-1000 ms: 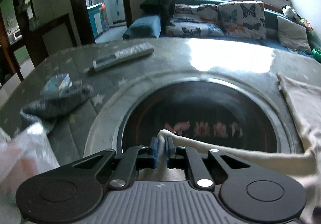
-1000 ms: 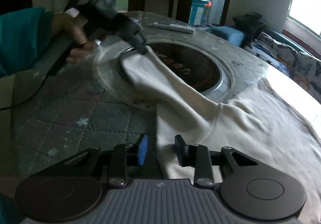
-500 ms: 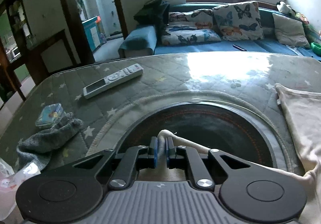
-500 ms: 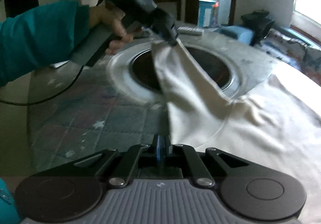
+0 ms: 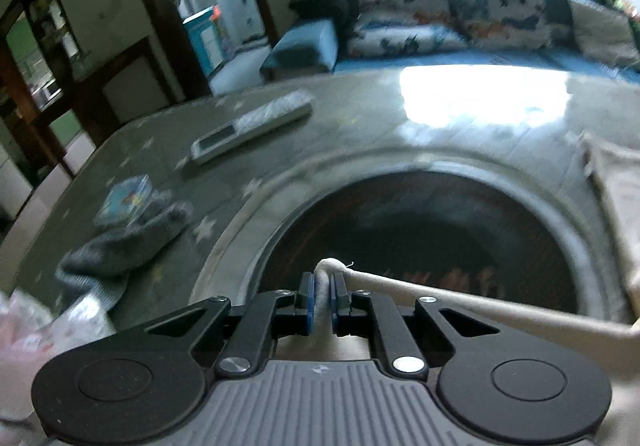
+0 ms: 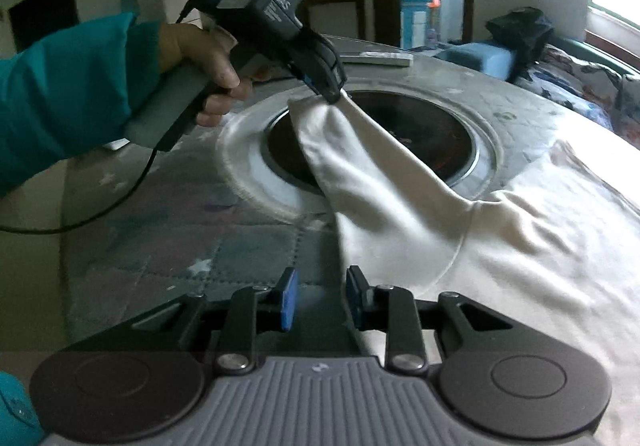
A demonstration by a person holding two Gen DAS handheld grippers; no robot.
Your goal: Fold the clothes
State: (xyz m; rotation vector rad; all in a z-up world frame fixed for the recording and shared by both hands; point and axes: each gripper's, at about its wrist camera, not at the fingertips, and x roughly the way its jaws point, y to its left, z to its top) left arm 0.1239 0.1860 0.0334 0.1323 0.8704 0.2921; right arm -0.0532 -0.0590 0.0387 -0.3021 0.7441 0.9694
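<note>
Left gripper [image 5: 321, 300] was clamped on the sleeve end of a cream garment [image 6: 500, 246], raised over the dark round inset [image 5: 420, 238]. Only the right wrist view showed the soft, wrinkled body spread rightward on the quilted star-print table [image 6: 168, 246]; right gripper [image 6: 318, 300] stood apart at its hem

left claw [image 5: 323, 296] and right claw [image 6: 318, 300] look alike: black linkage arms with silver screws, two round black discs, a ribbed grey body and blue pads [image 6: 289, 300] on the fingertips. seen from the right wrist, the left claw [image 6: 334, 96] has a dark grey pistol-grip housing with white lettering, a lit screen and a thin black cable. the bare left hand [image 6: 204, 62] emerges from a teal sleeve [image 6: 68, 86].
</note>
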